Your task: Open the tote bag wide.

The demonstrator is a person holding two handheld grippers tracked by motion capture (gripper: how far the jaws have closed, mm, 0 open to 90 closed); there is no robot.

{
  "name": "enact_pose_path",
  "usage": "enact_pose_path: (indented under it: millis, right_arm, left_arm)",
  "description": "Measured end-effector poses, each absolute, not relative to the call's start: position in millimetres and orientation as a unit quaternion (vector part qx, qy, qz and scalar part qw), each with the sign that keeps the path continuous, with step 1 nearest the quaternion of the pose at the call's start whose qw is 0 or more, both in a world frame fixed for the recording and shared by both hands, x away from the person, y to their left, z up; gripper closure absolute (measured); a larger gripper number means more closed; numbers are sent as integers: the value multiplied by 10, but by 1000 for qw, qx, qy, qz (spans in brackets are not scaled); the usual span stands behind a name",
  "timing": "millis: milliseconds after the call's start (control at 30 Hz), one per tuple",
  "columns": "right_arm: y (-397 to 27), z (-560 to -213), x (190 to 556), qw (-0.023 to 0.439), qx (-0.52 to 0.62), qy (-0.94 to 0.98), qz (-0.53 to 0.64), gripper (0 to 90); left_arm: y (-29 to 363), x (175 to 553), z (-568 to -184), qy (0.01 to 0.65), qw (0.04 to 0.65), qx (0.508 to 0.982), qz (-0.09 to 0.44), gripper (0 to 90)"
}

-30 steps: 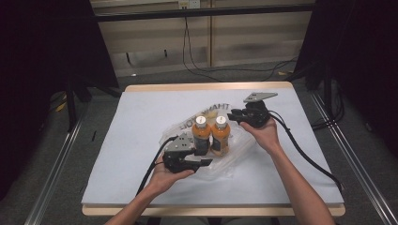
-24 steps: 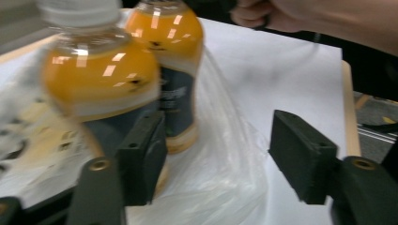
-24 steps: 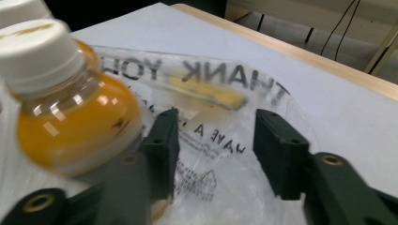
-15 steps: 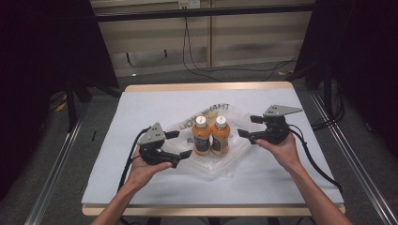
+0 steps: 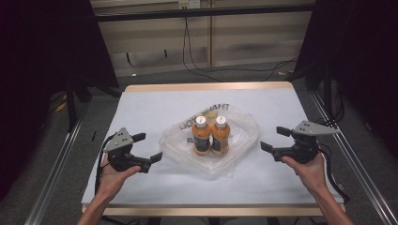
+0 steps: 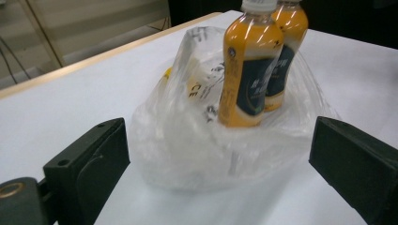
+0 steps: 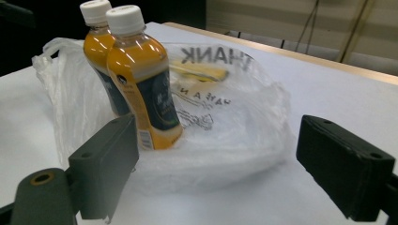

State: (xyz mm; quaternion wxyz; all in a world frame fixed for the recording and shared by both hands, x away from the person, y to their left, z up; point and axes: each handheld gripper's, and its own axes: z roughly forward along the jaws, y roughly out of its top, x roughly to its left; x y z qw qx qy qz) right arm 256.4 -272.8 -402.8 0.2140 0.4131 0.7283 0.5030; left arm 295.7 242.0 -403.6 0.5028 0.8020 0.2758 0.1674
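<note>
White cloth covers the table (image 5: 155, 108) in the high view, with a wooden edge showing at its far side and dark curtains to either side. At its middle lies a clear plastic bag (image 5: 234, 138) with dark lettering, slumped open, and two orange bottles (image 5: 211, 136) stand upright in it, touching side by side, white caps up. The left gripper (image 5: 148, 147) sits to the bag's left in the person's left hand (image 5: 112, 176), its jaws spread, having just been opening, with nothing between them; the nearer jaw tip is just beside the bag's edge but apart from it. The right gripper (image 5: 275, 139) is held well clear of the bag on the other side, jaws likewise wide after just opening, and empty. From the left gripper view, both black fingers (image 6: 89, 164) stand far apart at the bottom corners; the bag (image 6: 187, 150) bulges in the gap ahead of them (whether the plastic brushes the left finger cannot be told), and the bottles (image 6: 244, 75) rise behind it, one in front of the other. From the right gripper view, the fingers (image 7: 342, 164) are again wide apart, the bag (image 7: 225, 136) lies beyond them on the cloth, and the bottles (image 7: 141, 79) stand at its left, above the left finger.
</note>
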Motion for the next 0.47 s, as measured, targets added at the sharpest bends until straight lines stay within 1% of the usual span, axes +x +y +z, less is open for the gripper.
enact_pose_path:
  millis: [167, 267, 367, 400, 467]
  right_arm:
    - [-2889, -4134, 2334, 238, 440, 710, 496, 146]
    - [-2968, -4196, 2205, 239, 458, 696, 498, 144]
    - [-3053, -4248, 2075, 242, 473, 683, 502, 134]
    - [-3075, -4257, 2042, 248, 474, 678, 503, 133]
    - [-3090, -4265, 1992, 255, 476, 675, 503, 126]
  left_arm:
    - [2573, 2818, -4183, 307, 499, 793, 170, 44]
    - [2647, 2745, -4290, 318, 488, 795, 171, 44]
    - [2712, 2696, -4382, 326, 481, 798, 159, 31]
    - [2728, 2687, -4392, 324, 481, 799, 160, 31]
    - [2756, 2671, -4411, 325, 485, 798, 147, 30]
